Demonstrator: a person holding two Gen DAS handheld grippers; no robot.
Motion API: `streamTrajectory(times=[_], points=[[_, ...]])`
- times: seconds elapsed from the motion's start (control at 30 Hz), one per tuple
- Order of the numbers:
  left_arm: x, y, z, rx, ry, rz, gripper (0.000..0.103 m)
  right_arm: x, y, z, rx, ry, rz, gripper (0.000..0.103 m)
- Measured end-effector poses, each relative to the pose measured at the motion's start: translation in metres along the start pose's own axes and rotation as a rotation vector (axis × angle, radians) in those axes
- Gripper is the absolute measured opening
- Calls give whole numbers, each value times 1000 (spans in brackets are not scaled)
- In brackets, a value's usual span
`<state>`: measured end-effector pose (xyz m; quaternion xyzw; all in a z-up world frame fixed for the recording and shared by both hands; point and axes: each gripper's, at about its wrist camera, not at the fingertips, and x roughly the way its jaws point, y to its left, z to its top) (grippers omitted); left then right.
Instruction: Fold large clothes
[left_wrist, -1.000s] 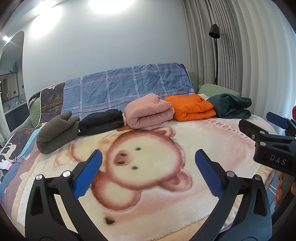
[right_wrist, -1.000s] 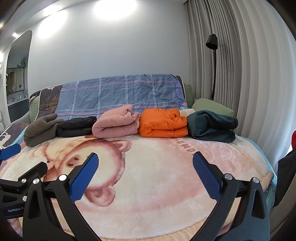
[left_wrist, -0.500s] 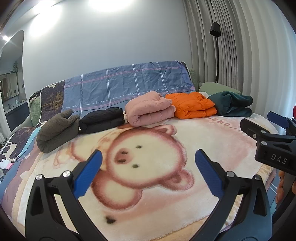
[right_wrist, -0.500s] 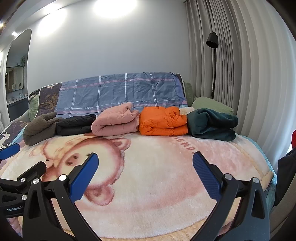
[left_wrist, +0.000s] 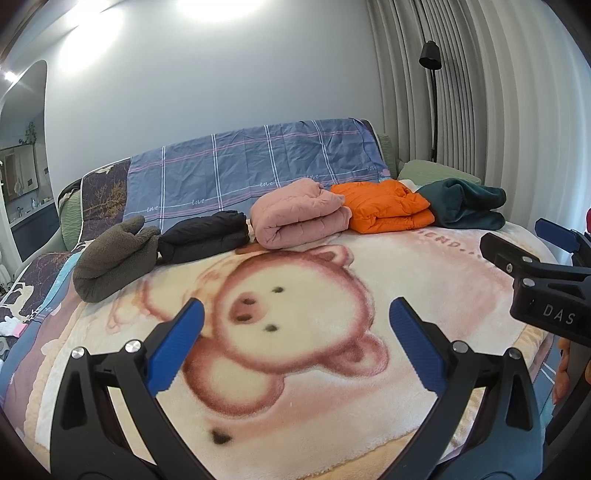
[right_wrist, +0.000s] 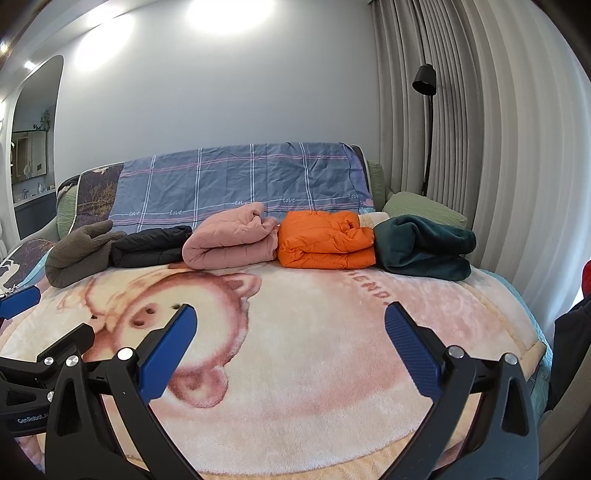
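Folded clothes (left_wrist: 303, 218) beyond both empty, spread jaws

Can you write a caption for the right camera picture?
Open right gripper hovers over a bear blanket, facing five folded clothes.

Olive fleece garment (left_wrist: 110, 258): folded into a thick bundle, lay at the 9 o'clock end of the row.
Black jacket (left_wrist: 203, 236): folded flat, touched the fleece.
Pink quilted garment (left_wrist: 301, 214): rolled fold, mid-row at 12 o'clock.
Orange puffer jacket (left_wrist: 388, 212): folded in layers, pressed against the pink one.
Dark green garment (left_wrist: 467, 203): folded, at the 3 o'clock end.
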<state>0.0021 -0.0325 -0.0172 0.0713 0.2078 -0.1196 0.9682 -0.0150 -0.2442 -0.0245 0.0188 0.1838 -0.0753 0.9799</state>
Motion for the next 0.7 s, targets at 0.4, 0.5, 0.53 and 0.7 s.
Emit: streamTrajectory(times=[0.4,0.5,0.53,0.7], points=[[2,2,-1,-1,4,0,101,2,-1,0,-2,4,1,102],[2,2,-1,-1,5,0,101,2,-1,0,-3,4,1,102],[2,4,-2,-1,7,0,101,2,-1,0,-2,4,1,102],[4,6,-4,-2,11,0,101,2,-1,-2,-3,6,0,102]])
